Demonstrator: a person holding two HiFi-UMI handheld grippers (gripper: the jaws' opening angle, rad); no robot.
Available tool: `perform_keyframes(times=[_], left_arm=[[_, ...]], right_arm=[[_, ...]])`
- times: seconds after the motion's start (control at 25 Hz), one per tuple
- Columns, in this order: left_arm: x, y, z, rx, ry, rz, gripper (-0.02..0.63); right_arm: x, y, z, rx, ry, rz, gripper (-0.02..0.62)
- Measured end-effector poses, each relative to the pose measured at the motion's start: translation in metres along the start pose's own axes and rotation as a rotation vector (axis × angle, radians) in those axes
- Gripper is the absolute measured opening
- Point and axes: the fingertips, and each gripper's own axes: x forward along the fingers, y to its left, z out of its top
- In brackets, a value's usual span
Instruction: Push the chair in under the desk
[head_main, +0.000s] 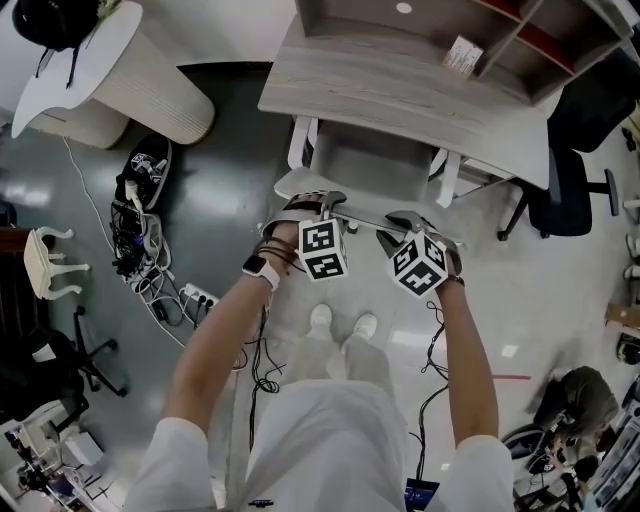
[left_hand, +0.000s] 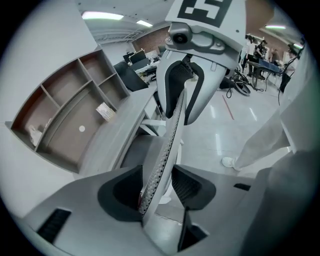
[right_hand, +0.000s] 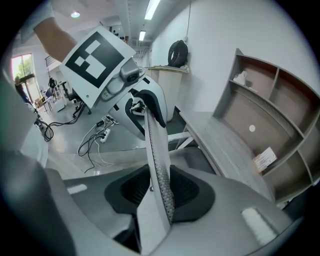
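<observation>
Both grippers rest atop the back of the chair (head_main: 365, 165) in the head view, its seat partly under the desk (head_main: 400, 95). Left gripper view: my left gripper (left_hand: 160, 182) pinches the backrest (left_hand: 171, 132) edge between both pads. Right gripper view: my right gripper (right_hand: 160, 189) clamps that edge likewise.

White-framed chair (head_main: 365, 165) with perforated backrest, upright, grey seat partly under wood-grain desk (head_main: 400, 90)

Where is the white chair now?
Head view, middle: the chair stands at the desk, seat partly under it, backrest held by the left gripper and right gripper.
</observation>
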Motion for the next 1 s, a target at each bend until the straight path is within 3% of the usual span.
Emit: perform_keyframes(times=[0.28, 1.0], left_arm=[[0.008, 0.012, 0.012, 0.043, -0.003, 0.064, 0.147], [0.04, 0.061, 0.044, 0.006, 0.013, 0.011, 0.141]], right_arm=[[0.001, -0.022, -0.003, -0.021, -0.001, 0.002, 0.133], [0.009, -0.094, -0.008, -0.057, 0.014, -0.009, 0.14]])
